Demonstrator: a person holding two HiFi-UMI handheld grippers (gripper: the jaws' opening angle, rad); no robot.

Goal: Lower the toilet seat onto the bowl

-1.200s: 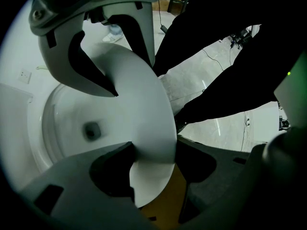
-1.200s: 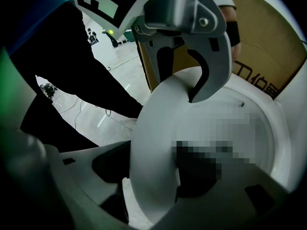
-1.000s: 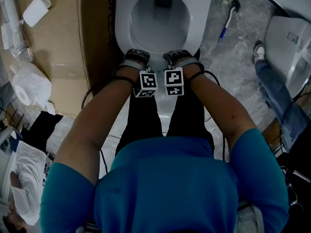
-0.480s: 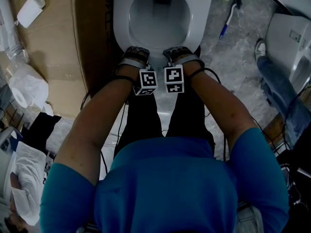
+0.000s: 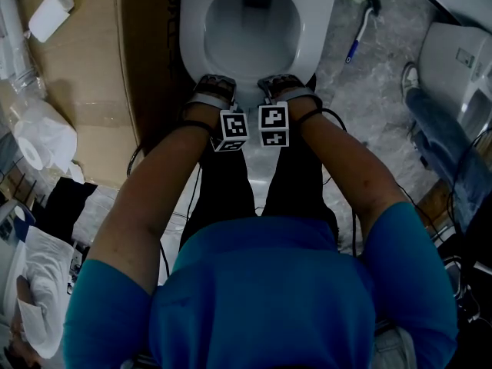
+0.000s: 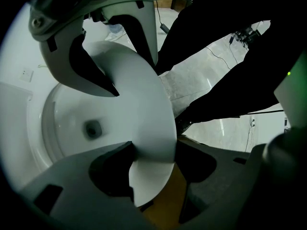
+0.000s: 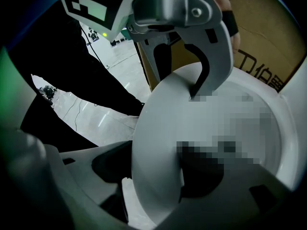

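Looking straight down on the toilet: the seat (image 5: 192,33) lies flat over the bowl (image 5: 250,48), ring around the open basin, front edge towards the person. Both arms are out, side by side, at that front edge. The left claw (image 5: 213,89) is on the edge just left of centre, the right claw (image 5: 281,88) just right of centre, the two close together with their marker cubes (image 5: 231,131) almost touching.

From the left gripper view, the white seat edge runs right between the jaws, upper tip on its top face, lower jaw underneath: the claw is clamped on the seat. The right gripper view gives the same picture, jaws set wide with the thick seat edge filling the gap, top jaw down on it, lower jaw below, gripping.

Left of the toilet lies a sheet of cardboard (image 5: 92,75) with a paper roll (image 5: 44,138) on it. On the marble floor (image 5: 377,106) to the right lies a brush (image 5: 358,38) with a blue handle, and farther right another person's leg (image 5: 442,141) comes in
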